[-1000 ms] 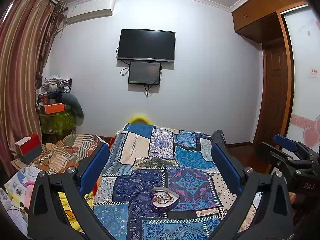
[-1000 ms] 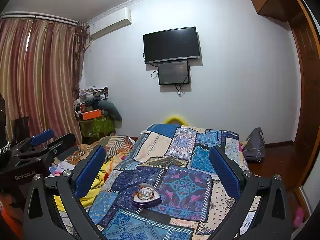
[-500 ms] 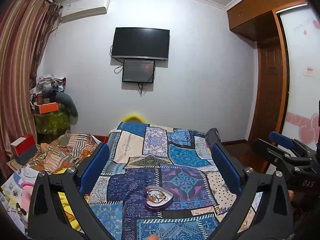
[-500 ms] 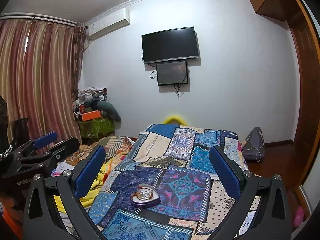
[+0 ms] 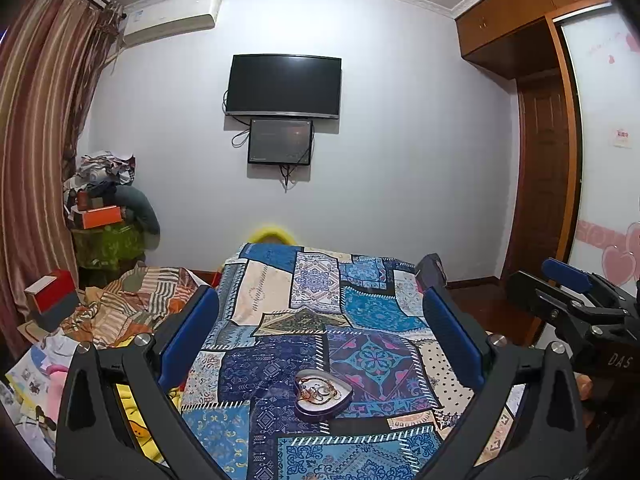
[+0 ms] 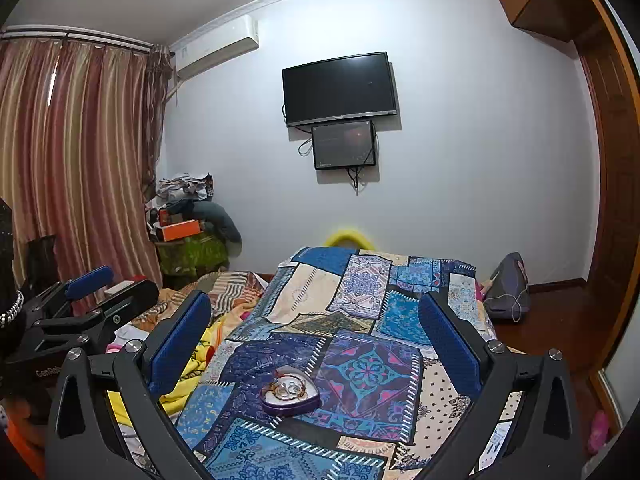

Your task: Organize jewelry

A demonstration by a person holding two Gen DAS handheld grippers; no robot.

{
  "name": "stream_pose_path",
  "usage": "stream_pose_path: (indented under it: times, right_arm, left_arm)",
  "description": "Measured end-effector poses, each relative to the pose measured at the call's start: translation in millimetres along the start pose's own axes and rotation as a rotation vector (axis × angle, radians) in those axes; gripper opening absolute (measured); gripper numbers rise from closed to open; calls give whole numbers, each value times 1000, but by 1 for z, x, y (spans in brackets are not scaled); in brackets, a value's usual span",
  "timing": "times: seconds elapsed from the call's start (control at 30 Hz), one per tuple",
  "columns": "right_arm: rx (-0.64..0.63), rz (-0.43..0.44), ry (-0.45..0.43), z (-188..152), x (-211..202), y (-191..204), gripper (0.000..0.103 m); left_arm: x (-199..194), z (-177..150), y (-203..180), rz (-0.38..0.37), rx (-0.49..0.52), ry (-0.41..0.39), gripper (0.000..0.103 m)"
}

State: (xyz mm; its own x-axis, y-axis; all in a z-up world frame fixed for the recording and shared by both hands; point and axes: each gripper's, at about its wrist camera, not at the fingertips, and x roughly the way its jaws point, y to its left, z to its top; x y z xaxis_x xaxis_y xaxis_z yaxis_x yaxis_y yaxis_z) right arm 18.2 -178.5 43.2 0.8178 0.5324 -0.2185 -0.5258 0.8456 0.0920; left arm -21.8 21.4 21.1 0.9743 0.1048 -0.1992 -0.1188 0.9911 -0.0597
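My left tongs (image 5: 320, 336) swung a bit, then back; heart box (image 5: 323, 393) w/ jewelry (image 5: 318, 387) unmoved on quilt (image 5: 360, 308). Right tongs (image 6: 316, 336) hover short of box. Both wide, empty; tidy or not, can't tell.

You're facing a pale blue-white wall (image 5: 400, 140) with a black wall-mounted TV (image 5: 283, 86), white air conditioner (image 5: 172, 26) top left, striped reddish-brown curtains (image 6: 76, 152), brown wooden wardrobe (image 5: 536, 12), blue patchwork bedspread (image 5: 320, 320).
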Motion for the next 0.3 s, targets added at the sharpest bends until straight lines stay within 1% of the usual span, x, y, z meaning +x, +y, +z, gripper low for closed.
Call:
stream_pose_path:
  times: [0.3]
  right_arm:
    - [3,0,9,-1,4,0,103]
  left_arm:
    - [2,-3,0,-6,3,13,102]
